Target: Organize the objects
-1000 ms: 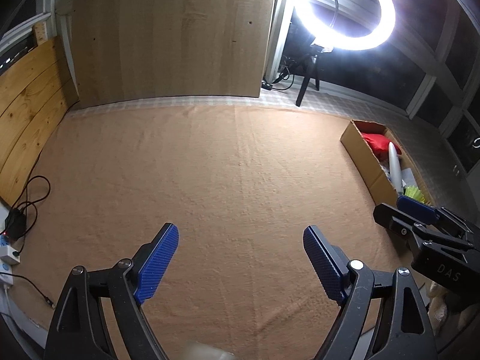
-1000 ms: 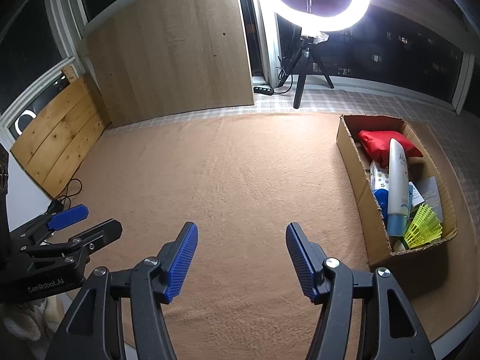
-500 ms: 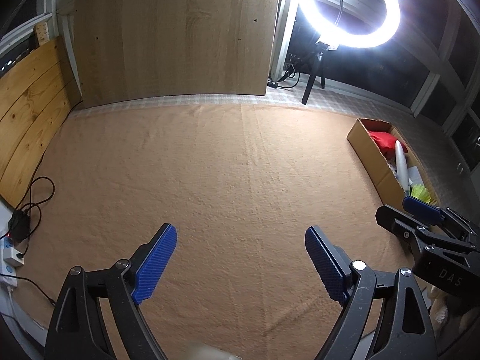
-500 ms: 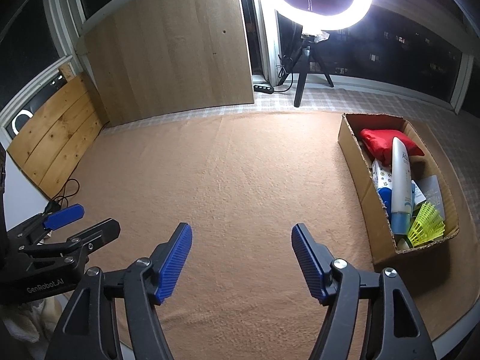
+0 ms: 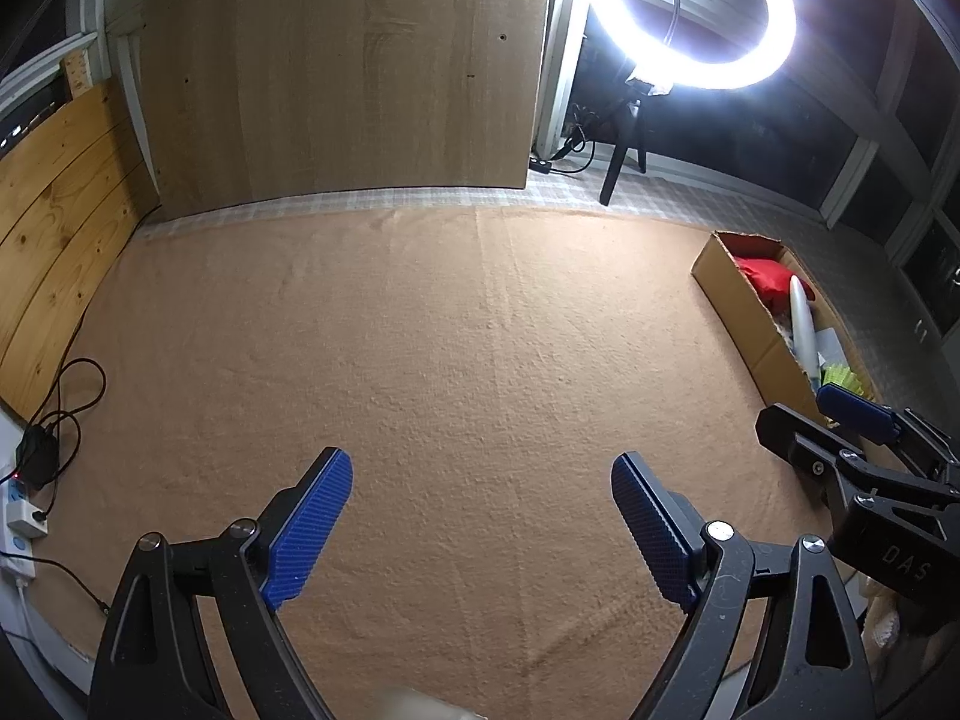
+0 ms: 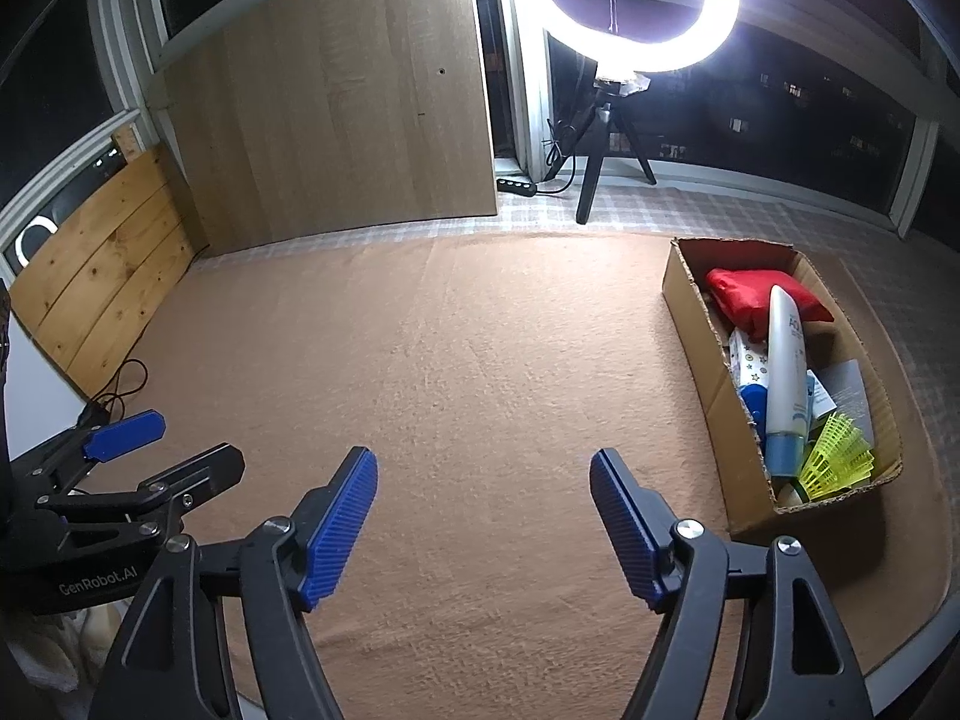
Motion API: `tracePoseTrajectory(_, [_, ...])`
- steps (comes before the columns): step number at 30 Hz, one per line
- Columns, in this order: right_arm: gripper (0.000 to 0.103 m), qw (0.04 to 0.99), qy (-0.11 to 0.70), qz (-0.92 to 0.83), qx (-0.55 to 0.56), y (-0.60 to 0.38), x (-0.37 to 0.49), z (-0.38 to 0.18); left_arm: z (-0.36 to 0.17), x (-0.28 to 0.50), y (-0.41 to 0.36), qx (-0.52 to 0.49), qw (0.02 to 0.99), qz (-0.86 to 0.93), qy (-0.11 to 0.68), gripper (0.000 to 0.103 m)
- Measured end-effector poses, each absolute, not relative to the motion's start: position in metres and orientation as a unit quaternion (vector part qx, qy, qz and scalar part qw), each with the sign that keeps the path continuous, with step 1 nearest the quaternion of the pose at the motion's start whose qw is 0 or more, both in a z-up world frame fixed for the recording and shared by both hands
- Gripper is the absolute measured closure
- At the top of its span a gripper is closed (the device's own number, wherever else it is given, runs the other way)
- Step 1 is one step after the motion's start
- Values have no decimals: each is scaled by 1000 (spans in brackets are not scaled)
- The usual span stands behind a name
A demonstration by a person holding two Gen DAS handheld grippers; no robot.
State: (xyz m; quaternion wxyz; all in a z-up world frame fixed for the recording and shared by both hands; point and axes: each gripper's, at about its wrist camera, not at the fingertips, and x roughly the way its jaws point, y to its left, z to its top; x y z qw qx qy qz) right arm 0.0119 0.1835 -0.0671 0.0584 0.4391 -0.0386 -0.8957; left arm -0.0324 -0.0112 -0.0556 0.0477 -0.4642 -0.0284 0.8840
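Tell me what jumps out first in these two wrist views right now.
The glaring ring light on its tripod at the far edge dominates. Next comes the cardboard box on the right of the tan cloth, holding a red pouch, a white tube and a yellow shuttlecock. Both grippers, left gripper and right gripper, hover open and empty.

"GenRobot.AI" on left claw [image 6: 123, 453]; "DAS" on right claw [image 5: 840, 426]

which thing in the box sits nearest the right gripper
The yellow shuttlecock, at the cardboard box's near end; the white tube and red pouch lie farther back.
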Motion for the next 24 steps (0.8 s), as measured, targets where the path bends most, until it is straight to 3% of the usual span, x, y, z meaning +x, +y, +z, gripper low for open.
tracePoseTrajectory(24, [30, 45, -45, -893, 446, 194, 6, -73, -62, -43, -5, -473, 47, 880, -18, 10])
